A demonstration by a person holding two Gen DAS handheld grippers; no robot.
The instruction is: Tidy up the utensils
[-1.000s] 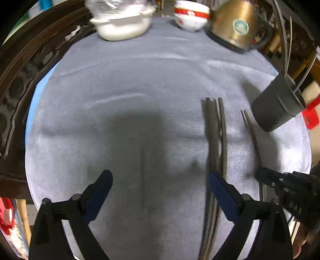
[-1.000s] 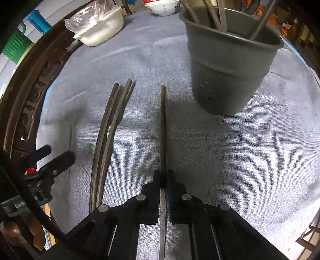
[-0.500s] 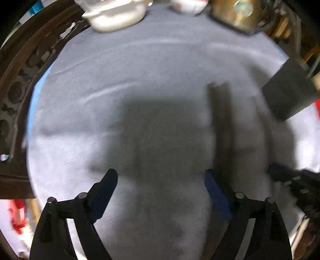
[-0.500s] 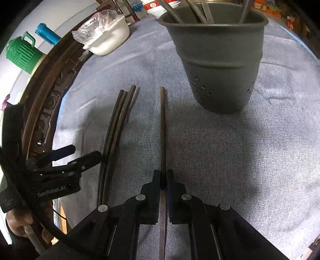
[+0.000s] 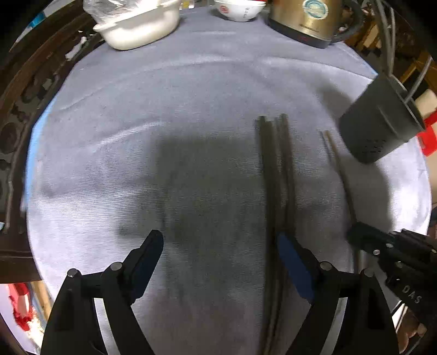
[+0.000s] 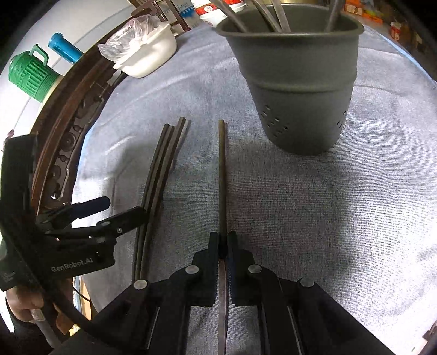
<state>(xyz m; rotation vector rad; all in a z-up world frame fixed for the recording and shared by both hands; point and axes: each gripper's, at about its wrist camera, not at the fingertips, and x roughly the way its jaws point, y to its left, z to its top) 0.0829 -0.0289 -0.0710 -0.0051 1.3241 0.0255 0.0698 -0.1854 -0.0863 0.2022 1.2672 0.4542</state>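
Observation:
My right gripper (image 6: pixel 223 240) is shut on a dark chopstick (image 6: pixel 222 169) that points toward the grey utensil holder (image 6: pixel 297 90), which holds several utensils. A bundle of three dark chopsticks (image 6: pixel 158 169) lies on the grey cloth to its left. In the left wrist view my left gripper (image 5: pixel 218 245) is open, low over the cloth, its right finger (image 5: pixel 293 262) beside the bundle (image 5: pixel 275 191). The held chopstick (image 5: pixel 341 172), the right gripper (image 5: pixel 355 234) and the holder (image 5: pixel 379 128) show at the right there. The left gripper (image 6: pixel 120 213) shows in the right wrist view.
The round table is covered by a grey cloth (image 5: pixel 164 123). At the back stand a white tub with a plastic bag (image 5: pixel 139 24), a red-and-white bowl (image 5: pixel 237 9) and a brass kettle (image 5: pixel 308 19). A carved dark wood rim (image 6: pixel 71 114) and a green jug (image 6: pixel 30 73) are at the left.
The left gripper has moved forward and nearer the chopstick bundle. The right gripper, still shut on its chopstick, has moved closer to the holder.

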